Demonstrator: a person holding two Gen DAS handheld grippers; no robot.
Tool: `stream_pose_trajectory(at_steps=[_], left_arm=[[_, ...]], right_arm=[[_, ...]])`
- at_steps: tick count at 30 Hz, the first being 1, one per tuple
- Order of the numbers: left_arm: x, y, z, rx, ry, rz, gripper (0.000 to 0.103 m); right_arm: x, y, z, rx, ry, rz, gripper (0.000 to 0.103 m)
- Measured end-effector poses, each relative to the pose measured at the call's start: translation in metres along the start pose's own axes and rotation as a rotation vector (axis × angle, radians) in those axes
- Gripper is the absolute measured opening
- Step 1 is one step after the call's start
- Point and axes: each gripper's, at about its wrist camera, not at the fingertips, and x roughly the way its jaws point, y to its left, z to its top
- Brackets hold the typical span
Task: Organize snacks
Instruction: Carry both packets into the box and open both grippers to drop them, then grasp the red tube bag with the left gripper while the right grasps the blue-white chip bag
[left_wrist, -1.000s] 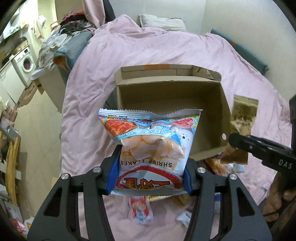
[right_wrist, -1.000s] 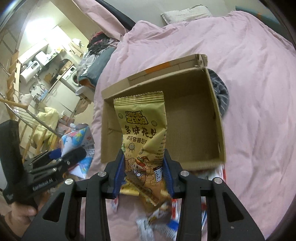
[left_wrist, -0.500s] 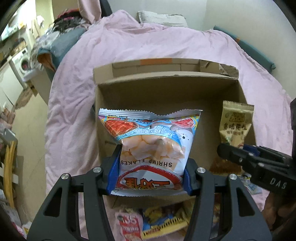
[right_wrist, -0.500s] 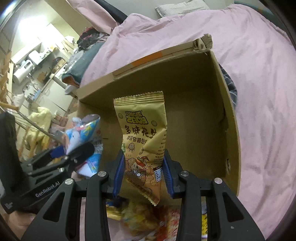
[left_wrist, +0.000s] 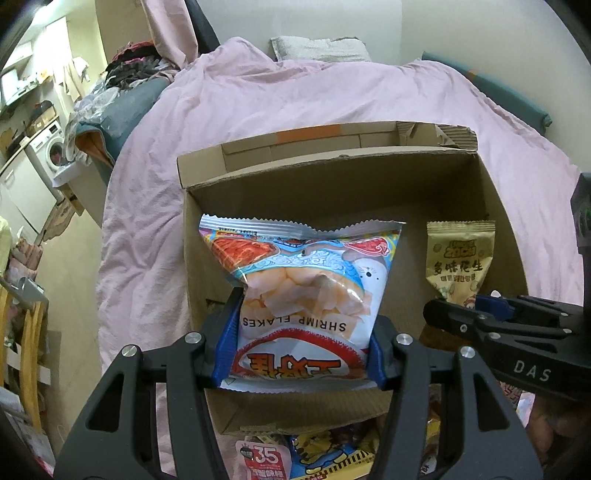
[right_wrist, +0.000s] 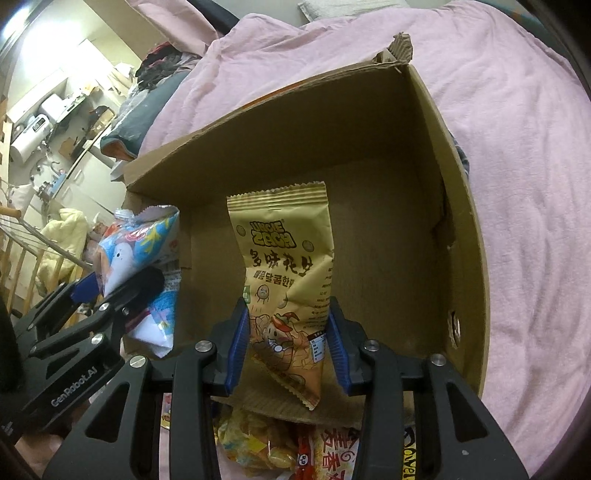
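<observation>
An open cardboard box (left_wrist: 491, 192) (right_wrist: 458, 229) lies on a pink bed cover. My left gripper (left_wrist: 301, 343) is shut on a blue-and-white shrimp flakes bag (left_wrist: 306, 295) and holds it over the box's left half; the bag also shows at the left of the right wrist view (right_wrist: 147, 258). My right gripper (right_wrist: 288, 347) is shut on a tan peanut bag (right_wrist: 286, 273) and holds it over the box floor. In the left wrist view the peanut bag (left_wrist: 460, 258) hangs at the right inside the box, above the right gripper's fingers (left_wrist: 461, 321).
Several loose snack packs lie on the bed in front of the box (left_wrist: 269, 458) (right_wrist: 280, 443). The pink bed cover (left_wrist: 295, 99) surrounds the box. A pillow (left_wrist: 317, 48) lies at the bed's head. Clutter and a washing machine (left_wrist: 51, 151) stand at the left.
Both grippers have moved forward with their bags, from in front of the box to over its inside. The box now fills more of both views.
</observation>
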Motion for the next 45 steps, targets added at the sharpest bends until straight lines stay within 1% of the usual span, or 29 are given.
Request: stream_pose_trajectory(at_steps=[10,14,16,18,19,20,22,24,26,28,37,42,45], left_arm=[[0.0,0.005,-0.001,-0.046,0.018,-0.041,0.054],[0.005,0.013,-0.001,-0.096,0.06,-0.084,0.055],[0.007,0.016,-0.002,-0.107,0.071,-0.07,0.055],[0.006,0.018,-0.002,-0.108,0.065,-0.047,0.062],[0.005,0.018,-0.003,-0.113,0.06,-0.045,0.073],[0.003,0.02,-0.003,-0.122,0.048,-0.044,0.08],[-0.001,0.022,-0.002,-0.136,0.029,-0.036,0.086],[-0.003,0.025,0.0,-0.146,0.022,-0.041,0.089],[-0.003,0.027,0.0,-0.159,0.024,-0.046,0.089],[-0.003,0.029,0.001,-0.166,0.024,-0.043,0.089],[-0.006,0.027,-0.002,-0.151,0.018,-0.041,0.089],[-0.013,0.03,-0.005,-0.161,0.012,-0.042,0.089],[-0.021,0.032,-0.007,-0.161,-0.003,-0.041,0.089]], right_arm=[[-0.001,-0.002,0.002,0.012,-0.016,0.006,0.043],[-0.004,-0.005,0.0,0.019,-0.017,0.014,0.043],[-0.004,-0.006,-0.001,0.022,-0.017,0.016,0.043],[-0.005,-0.007,0.0,0.027,-0.016,0.025,0.044],[-0.005,-0.007,0.0,0.03,-0.017,0.029,0.044],[-0.006,-0.007,0.001,0.03,-0.021,0.032,0.044],[-0.009,-0.006,0.002,0.03,-0.03,0.035,0.045],[-0.012,-0.007,0.002,0.032,-0.046,0.037,0.054],[-0.017,-0.007,0.002,0.039,-0.074,0.028,0.079],[-0.021,-0.008,0.002,0.043,-0.1,0.011,0.087],[-0.031,-0.008,0.007,0.057,-0.124,0.029,0.087],[-0.044,-0.002,0.005,0.039,-0.145,0.027,0.087],[-0.056,-0.002,0.001,0.049,-0.155,0.041,0.087]])
